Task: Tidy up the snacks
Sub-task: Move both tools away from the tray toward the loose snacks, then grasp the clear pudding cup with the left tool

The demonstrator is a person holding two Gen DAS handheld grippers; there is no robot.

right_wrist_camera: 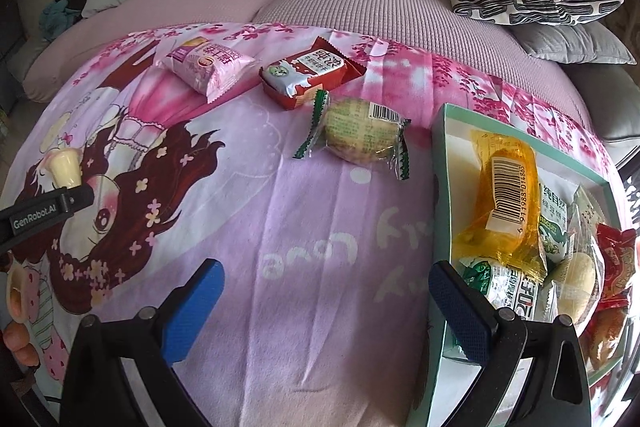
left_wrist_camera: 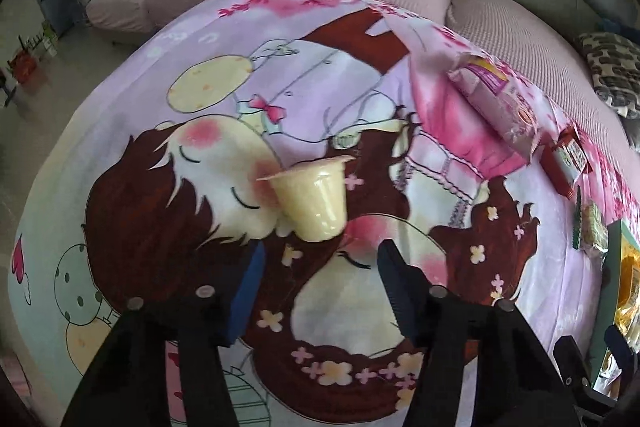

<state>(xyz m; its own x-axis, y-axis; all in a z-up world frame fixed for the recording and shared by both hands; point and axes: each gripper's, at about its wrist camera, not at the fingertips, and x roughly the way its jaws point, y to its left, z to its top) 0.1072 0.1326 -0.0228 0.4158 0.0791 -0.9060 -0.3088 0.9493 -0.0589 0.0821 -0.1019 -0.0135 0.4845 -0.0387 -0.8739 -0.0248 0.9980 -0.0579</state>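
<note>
The left gripper (left_wrist_camera: 320,263) stands spread wide and holds nothing, with the small yellow pudding cup (left_wrist_camera: 312,199) tipped on its side straight ahead of its fingertips, base toward the tool and rim pointing away, out toward the blanket's (right_wrist_camera: 280,227) left edge. The right gripper (right_wrist_camera: 324,291) is also spread and empty, near the teal box (right_wrist_camera: 440,163) at the right edge, so the left one looks far better placed for the cup.

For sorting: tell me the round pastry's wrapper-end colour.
Green zigzag ends on the round pastry; right wrist view.
</note>
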